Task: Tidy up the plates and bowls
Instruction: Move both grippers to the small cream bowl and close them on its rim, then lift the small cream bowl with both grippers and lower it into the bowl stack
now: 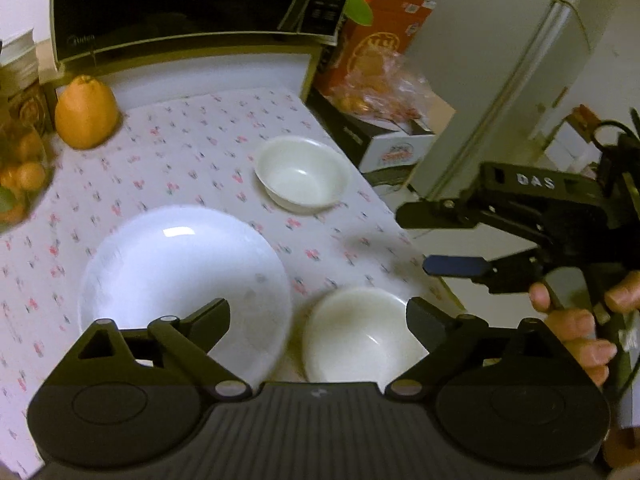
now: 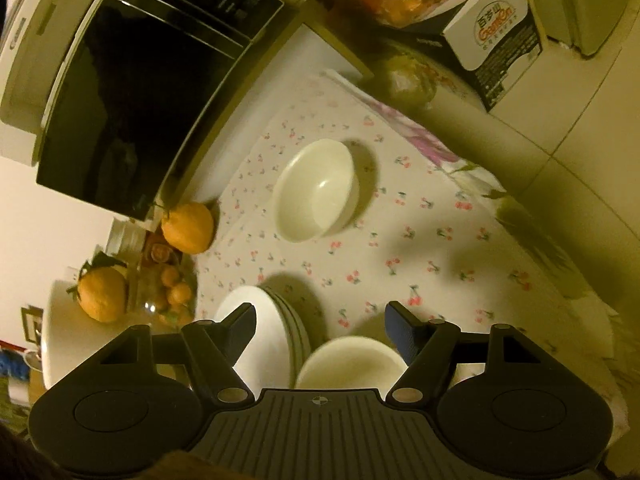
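Note:
A stack of white plates (image 1: pixel 184 280) (image 2: pixel 264 336) rests on the cherry-print tablecloth (image 1: pixel 192 152). Right beside it sits a cream bowl (image 1: pixel 360 332) (image 2: pixel 352 364). A second cream bowl (image 1: pixel 302 174) (image 2: pixel 316 190) stands alone farther back. My left gripper (image 1: pixel 318 316) hovers open above the gap between the plates and the near bowl, holding nothing. In the left wrist view my right gripper (image 1: pixel 430 240) comes in from the right, held by a hand (image 1: pixel 580 328). It is open and empty. In its own view the right gripper (image 2: pixel 322 320) is spread over the stack's edge and the near bowl.
A black microwave (image 1: pixel 180 0) (image 2: pixel 132 92) lines the back of the table. A large orange citrus fruit (image 1: pixel 86 112) and a glass bowl of small fruit (image 1: pixel 20 176) sit at the left. Boxes with bagged fruit (image 1: pixel 380 60) stand beyond the table's right edge.

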{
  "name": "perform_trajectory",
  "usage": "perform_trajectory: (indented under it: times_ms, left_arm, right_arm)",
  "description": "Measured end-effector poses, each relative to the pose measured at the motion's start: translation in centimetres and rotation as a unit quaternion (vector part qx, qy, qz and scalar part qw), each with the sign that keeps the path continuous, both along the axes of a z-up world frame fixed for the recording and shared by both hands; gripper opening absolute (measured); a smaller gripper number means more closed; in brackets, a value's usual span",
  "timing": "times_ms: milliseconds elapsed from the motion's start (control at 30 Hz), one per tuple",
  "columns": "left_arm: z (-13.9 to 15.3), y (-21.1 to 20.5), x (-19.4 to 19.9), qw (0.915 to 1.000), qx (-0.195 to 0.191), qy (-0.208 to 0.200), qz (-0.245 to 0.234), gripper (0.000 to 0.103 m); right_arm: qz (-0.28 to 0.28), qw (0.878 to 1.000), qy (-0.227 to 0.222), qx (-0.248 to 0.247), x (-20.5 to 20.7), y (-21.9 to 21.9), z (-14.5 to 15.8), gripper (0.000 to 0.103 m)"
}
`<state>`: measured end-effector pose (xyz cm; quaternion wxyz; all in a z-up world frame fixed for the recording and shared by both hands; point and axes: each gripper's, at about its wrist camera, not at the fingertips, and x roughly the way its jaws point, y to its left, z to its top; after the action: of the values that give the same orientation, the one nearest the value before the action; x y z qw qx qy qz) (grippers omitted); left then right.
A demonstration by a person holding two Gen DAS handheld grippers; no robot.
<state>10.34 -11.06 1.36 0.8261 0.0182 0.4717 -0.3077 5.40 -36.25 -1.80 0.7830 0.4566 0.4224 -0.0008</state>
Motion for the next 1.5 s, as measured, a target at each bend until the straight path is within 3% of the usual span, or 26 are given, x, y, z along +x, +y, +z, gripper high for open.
perform_trajectory:
  times_ms: [267, 533, 667, 800, 1100, 1233, 1500]
  left_arm:
    - [0.2, -0.1, 5.6, 0.9994, 0.005, -0.019, 0.030, 0.094]
    - [-1.4, -2.6, 10.0, 0.9998, 0.012, -0.007, 0.013, 0.092]
    - [-3.0, -3.5, 12.1, 0.9999, 0.015, 0.004, 0.006, 0.085]
    - [-4.5, -3.8, 14.0, 0.9996, 0.004, 0.025, 0.009, 0.071]
    - [-6.8, -4.0, 16.9, 0.9973, -0.025, 0.066, 0.019, 0.039]
    - [-7.5, -3.8, 17.4, 0.9957, -0.035, 0.082, 0.027, 0.031]
    - [-8.4, -3.5, 17.6, 0.9943, -0.047, 0.090, 0.032, 0.014]
  right_arm:
    - [-0.064, 0.996, -0.006, 0.058, 2.4, -1.5, -1.7, 0.073]
    - [-0.111, 0.989, -0.012, 0.093, 4.2, -2.6, -3.5, 0.073]
    - [-0.144, 0.983, 0.001, 0.112, 4.8, -3.0, -5.2, 0.073]
    - [-0.163, 0.979, -0.002, 0.121, 5.2, -3.1, -6.4, 0.071]
    - [-0.181, 0.973, 0.009, 0.142, 6.3, -2.0, -8.6, 0.047]
    - [-0.189, 0.971, 0.027, 0.143, 6.6, -1.5, -9.8, 0.030]
    - [-0.206, 0.965, 0.023, 0.158, 6.6, -1.2, -10.7, 0.015]
